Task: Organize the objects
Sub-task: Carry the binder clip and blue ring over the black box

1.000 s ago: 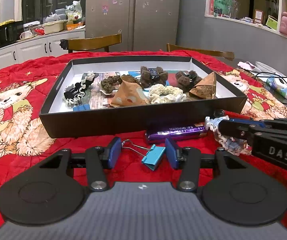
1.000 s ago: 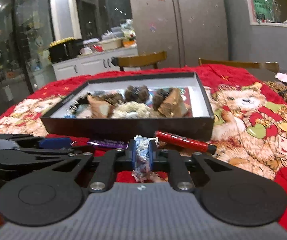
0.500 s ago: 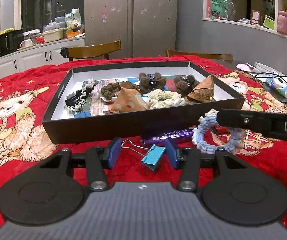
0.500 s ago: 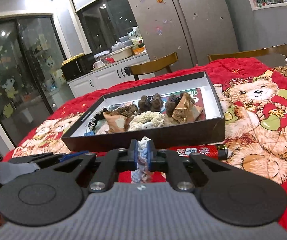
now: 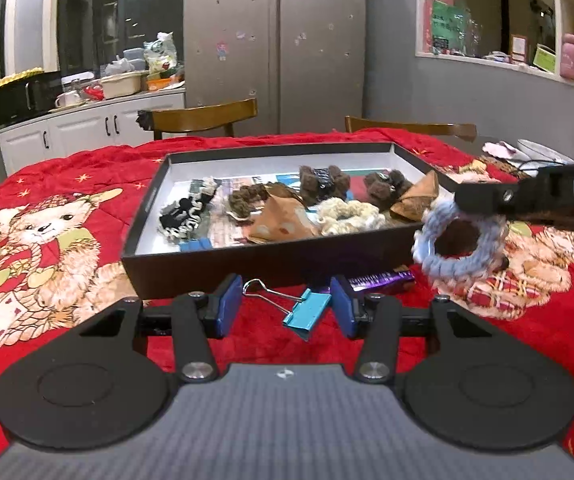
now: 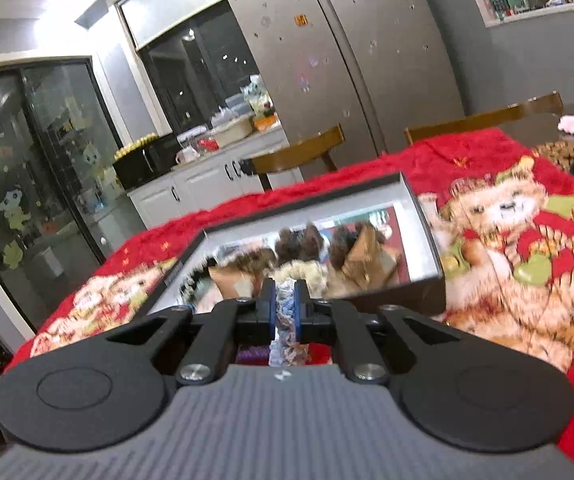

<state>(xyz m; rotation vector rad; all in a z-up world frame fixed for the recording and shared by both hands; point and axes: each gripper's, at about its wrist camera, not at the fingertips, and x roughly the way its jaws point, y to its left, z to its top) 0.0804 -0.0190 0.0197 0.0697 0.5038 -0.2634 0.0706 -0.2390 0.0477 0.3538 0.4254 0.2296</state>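
Plush red cloth; matt black card box; knitted fuzzy scrunchie; glossy blue clip, wire handles.

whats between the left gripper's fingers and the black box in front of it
In the left wrist view, a blue binder clip lies on the red cloth between the open left gripper fingers, untouched. Past it, a purple wrapped bar lies against the black box.
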